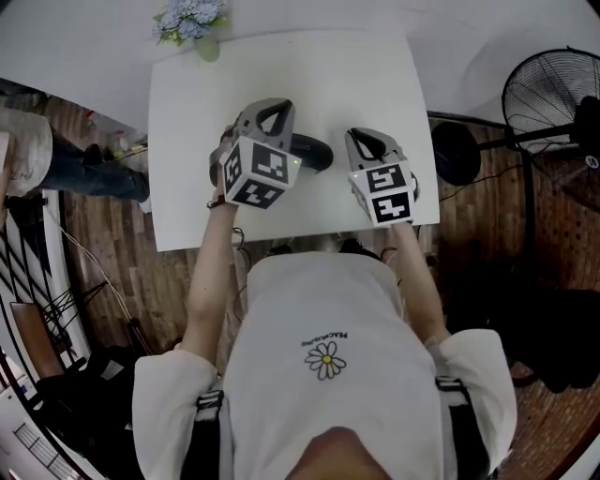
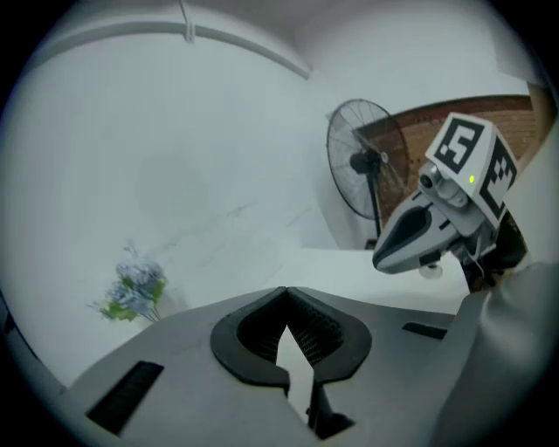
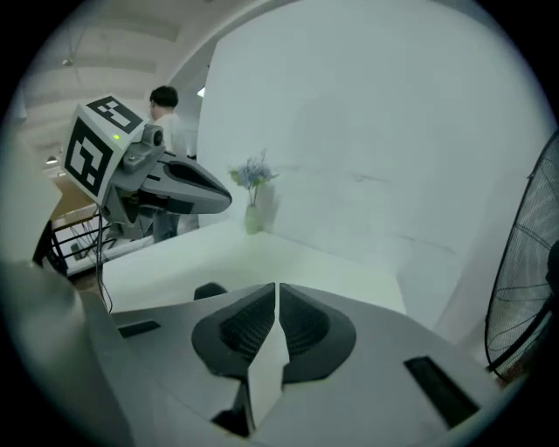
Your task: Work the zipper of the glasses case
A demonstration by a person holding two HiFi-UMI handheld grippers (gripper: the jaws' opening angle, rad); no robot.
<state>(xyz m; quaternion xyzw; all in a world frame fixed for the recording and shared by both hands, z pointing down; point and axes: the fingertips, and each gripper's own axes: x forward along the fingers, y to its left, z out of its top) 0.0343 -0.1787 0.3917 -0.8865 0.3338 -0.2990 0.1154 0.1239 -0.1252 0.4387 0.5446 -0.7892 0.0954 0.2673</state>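
- The dark glasses case (image 1: 311, 152) lies on the white table (image 1: 366, 75), between the two grippers; I cannot tell whether it is zipped.
- A vase (image 1: 207, 47) at the table's far edge holds pale blue flowers (image 1: 192, 17).
- The left tongs (image 2: 286, 295) are pressed together at the tips and empty.
- The right tongs (image 3: 276, 292) stand a thin slit apart, with nothing between them.
- Only the head view shows the case whole.
- The left gripper view takes in a fan (image 2: 360, 161).
- The right gripper view shows a person (image 3: 166, 109) beyond the table.

Two claws (image 1: 275, 108) (image 1: 367, 139), one table (image 1: 375, 75), one dark case (image 1: 317, 155), one flower vase (image 1: 207, 47), one fan (image 1: 553, 94).
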